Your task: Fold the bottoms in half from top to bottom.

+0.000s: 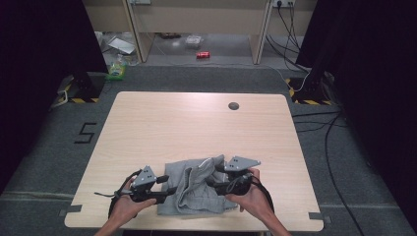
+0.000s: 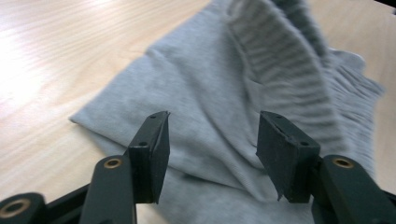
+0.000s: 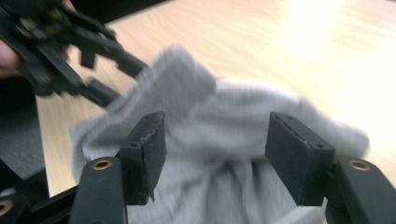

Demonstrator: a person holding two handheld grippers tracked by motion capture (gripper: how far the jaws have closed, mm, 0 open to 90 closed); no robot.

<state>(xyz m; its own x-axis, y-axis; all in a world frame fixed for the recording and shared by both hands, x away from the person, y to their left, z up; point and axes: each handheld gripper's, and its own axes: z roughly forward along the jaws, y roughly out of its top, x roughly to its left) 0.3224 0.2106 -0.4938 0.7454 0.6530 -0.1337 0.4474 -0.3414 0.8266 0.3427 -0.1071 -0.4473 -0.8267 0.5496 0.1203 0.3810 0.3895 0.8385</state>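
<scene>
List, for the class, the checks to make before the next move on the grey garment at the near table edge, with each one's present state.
1. Left gripper jaws apart, nothing pinched: ok.
2. Right gripper jaws apart, nothing pinched: ok.
3. Grey garment lies wholly on the table: ok.
4. Garment flat: not ok, ribbed band bunched up.
5. Grippers apart from each other: ok.
6. Fabric snagged beneath: cannot tell.

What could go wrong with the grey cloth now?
The grey cloth lies bunched near the table's near edge, so a tug could drag it off. Both claws, left and right, stand open around loose folds, so a pinch might catch one layer and undo the fold.
</scene>
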